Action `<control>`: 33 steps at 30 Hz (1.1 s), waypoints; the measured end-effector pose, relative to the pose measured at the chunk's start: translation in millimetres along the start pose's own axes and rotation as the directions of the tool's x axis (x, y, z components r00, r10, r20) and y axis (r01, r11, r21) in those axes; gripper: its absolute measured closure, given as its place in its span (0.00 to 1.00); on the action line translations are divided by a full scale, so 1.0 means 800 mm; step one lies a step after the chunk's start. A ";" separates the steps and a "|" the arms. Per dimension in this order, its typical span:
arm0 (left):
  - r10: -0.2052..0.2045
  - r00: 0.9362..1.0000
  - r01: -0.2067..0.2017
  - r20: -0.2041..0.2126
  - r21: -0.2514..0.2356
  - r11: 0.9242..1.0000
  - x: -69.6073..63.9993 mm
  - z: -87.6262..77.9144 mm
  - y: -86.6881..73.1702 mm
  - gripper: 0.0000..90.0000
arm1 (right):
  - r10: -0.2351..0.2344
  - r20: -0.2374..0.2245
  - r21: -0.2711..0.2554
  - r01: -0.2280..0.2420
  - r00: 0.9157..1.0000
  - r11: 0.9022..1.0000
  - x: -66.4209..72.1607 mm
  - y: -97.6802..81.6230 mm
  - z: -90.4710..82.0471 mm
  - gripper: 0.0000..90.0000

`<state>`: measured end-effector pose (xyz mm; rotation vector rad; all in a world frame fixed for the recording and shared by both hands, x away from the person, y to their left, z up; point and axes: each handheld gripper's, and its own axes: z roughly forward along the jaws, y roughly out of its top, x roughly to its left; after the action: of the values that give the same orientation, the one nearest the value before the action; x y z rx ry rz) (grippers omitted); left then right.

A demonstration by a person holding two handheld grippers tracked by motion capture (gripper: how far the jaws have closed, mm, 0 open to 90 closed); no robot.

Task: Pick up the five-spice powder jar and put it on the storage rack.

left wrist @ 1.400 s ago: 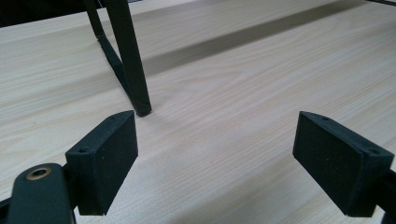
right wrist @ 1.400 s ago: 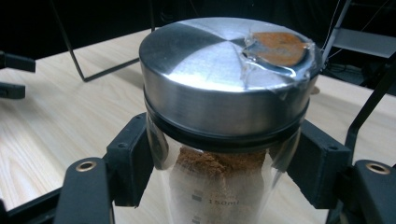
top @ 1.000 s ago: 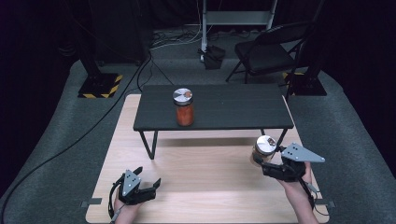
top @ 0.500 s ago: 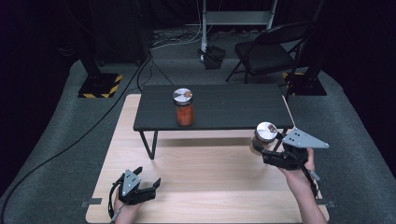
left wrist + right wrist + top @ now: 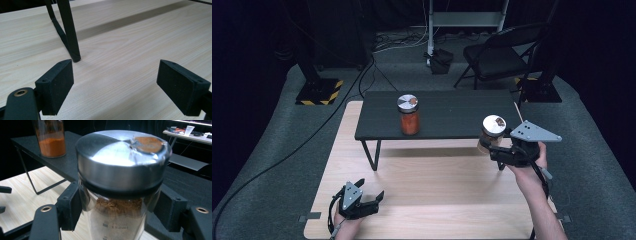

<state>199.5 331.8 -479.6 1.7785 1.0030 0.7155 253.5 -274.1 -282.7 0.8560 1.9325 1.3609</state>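
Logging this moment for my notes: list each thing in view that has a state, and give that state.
Right hand-held gripper: shut on the brown spice jar.
Brown spice jar: upright, lid on, held above the wooden board.
Left hand-held gripper: open, nothing between its jaws, low over the wooden board.
Orange spice jar: upright, lid on, standing on the black table.

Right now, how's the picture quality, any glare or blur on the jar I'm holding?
Right gripper view: glare streaks the jar's steel lid, and the orange jar behind is soft. High view: dim surroundings, the jar small in the right gripper. Left gripper view: sharp wood grain.
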 end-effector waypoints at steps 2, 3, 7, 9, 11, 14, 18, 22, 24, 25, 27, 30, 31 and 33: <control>-0.001 1.000 0.001 0.001 0.000 1.000 0.000 0.000 0.000 0.16 | -0.006 0.003 -0.002 0.006 1.000 1.000 0.001 0.005 0.002 0.33; -0.002 1.000 0.002 0.001 0.000 1.000 0.000 0.000 0.000 0.16 | -0.008 0.006 -0.004 0.008 1.000 1.000 0.001 0.007 0.002 0.33; -0.002 1.000 0.002 0.001 0.001 1.000 0.001 0.000 0.000 0.16 | -0.005 0.005 -0.015 0.005 1.000 1.000 0.000 0.013 0.003 0.33; -0.002 1.000 0.002 0.002 0.001 1.000 0.001 0.000 0.000 0.16 | -0.005 0.010 -0.016 0.005 1.000 1.000 0.000 0.018 0.005 0.33; -0.001 1.000 0.001 0.002 0.002 1.000 0.001 0.000 0.000 0.16 | -0.002 0.014 -0.018 0.002 1.000 1.000 -0.001 0.023 0.008 0.33; -0.002 1.000 0.002 0.002 0.002 1.000 0.001 0.000 0.000 0.16 | -0.001 0.023 -0.018 0.001 1.000 1.000 -0.001 0.030 0.015 0.33; 0.000 1.000 0.000 0.003 0.003 1.000 0.001 0.000 0.001 0.16 | 0.000 0.037 -0.012 0.000 0.999 1.000 -0.001 0.039 0.025 0.33; 0.001 1.000 -0.001 0.004 0.003 1.000 0.001 0.000 0.001 0.16 | 0.023 0.045 -0.011 -0.023 0.999 1.000 -0.005 0.043 0.038 0.33; 0.001 1.000 -0.001 0.004 0.004 1.000 0.001 0.000 0.001 0.16 | 0.034 0.051 -0.011 -0.033 0.998 0.999 -0.005 0.043 0.043 0.33; 0.001 1.000 -0.001 0.004 0.003 1.000 0.001 0.000 0.001 0.16 | 0.034 0.054 -0.011 -0.034 0.998 0.999 -0.006 0.043 0.045 0.33; 0.001 1.000 -0.001 0.005 0.003 1.000 0.001 0.000 0.001 0.16 | 0.038 0.062 -0.006 -0.037 0.997 0.999 -0.005 0.043 0.049 0.33; 0.000 1.000 0.000 0.005 0.004 1.000 0.001 0.000 0.001 0.16 | 0.051 0.070 0.000 -0.051 0.996 0.999 -0.007 0.042 0.055 0.33; 0.000 1.000 0.000 0.006 0.004 1.000 0.001 0.000 0.001 0.16 | 0.056 0.071 0.003 -0.056 0.996 0.998 -0.008 0.041 0.057 0.33; 0.000 1.000 0.000 0.006 0.003 1.000 0.001 0.000 0.001 0.16 | 0.061 0.069 0.008 -0.061 0.996 0.998 -0.010 0.040 0.061 0.33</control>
<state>200.5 332.5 -479.1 1.7828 1.0004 0.7084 301.2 -245.1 -264.8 0.9616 1.8760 1.3403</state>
